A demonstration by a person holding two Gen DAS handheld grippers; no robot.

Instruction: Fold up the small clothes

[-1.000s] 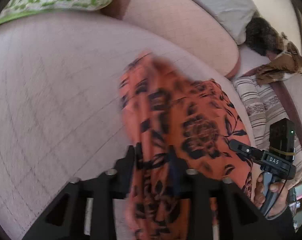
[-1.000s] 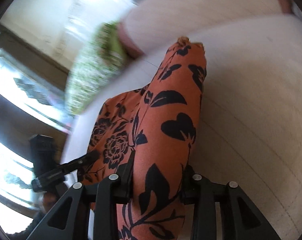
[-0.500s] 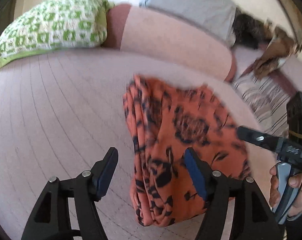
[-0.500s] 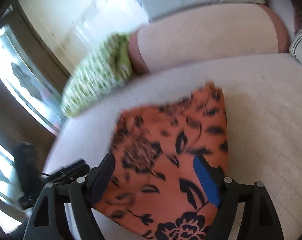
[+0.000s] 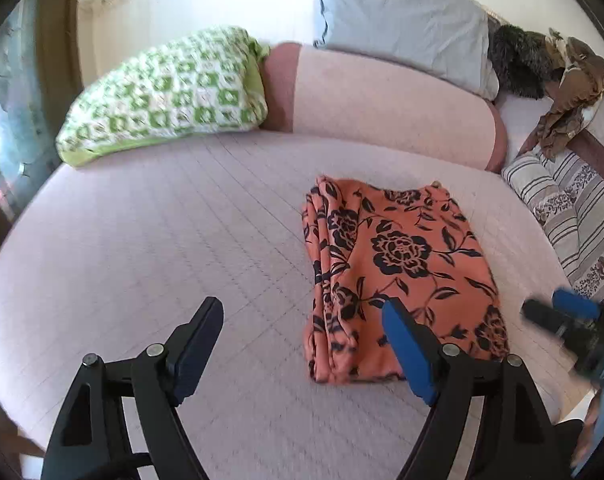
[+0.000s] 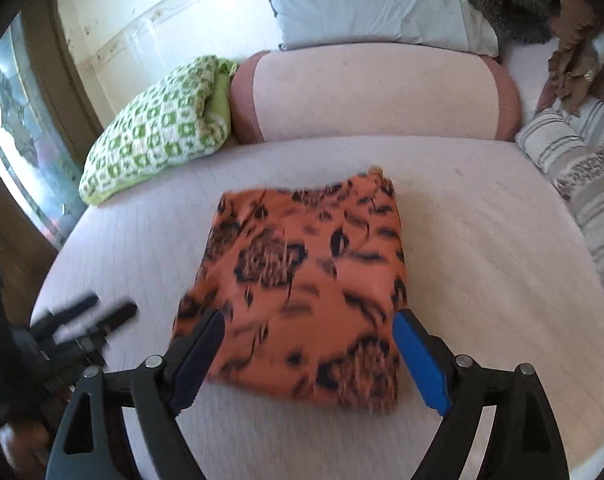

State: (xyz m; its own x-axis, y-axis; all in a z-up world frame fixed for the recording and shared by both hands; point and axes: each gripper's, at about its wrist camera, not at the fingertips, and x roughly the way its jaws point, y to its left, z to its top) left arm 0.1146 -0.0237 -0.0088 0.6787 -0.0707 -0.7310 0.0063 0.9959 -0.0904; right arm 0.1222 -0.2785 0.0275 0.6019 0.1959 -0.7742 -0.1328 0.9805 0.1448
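An orange cloth with black flowers lies folded into a rough rectangle on the pale pink bed. It also shows in the right wrist view, blurred. My left gripper is open and empty, held above the bed at the cloth's near left edge. My right gripper is open and empty, held above the cloth's near edge. The right gripper shows blurred at the right of the left wrist view. The left gripper shows at the left of the right wrist view.
A green and white pillow lies at the back left. A pink bolster runs along the back with a grey pillow behind it. Striped cushions and a heap of brown clothes are at the right.
Both grippers were shut on the cloth and held it up. They have opened, let it drop folded onto the bed, and pulled back toward me.
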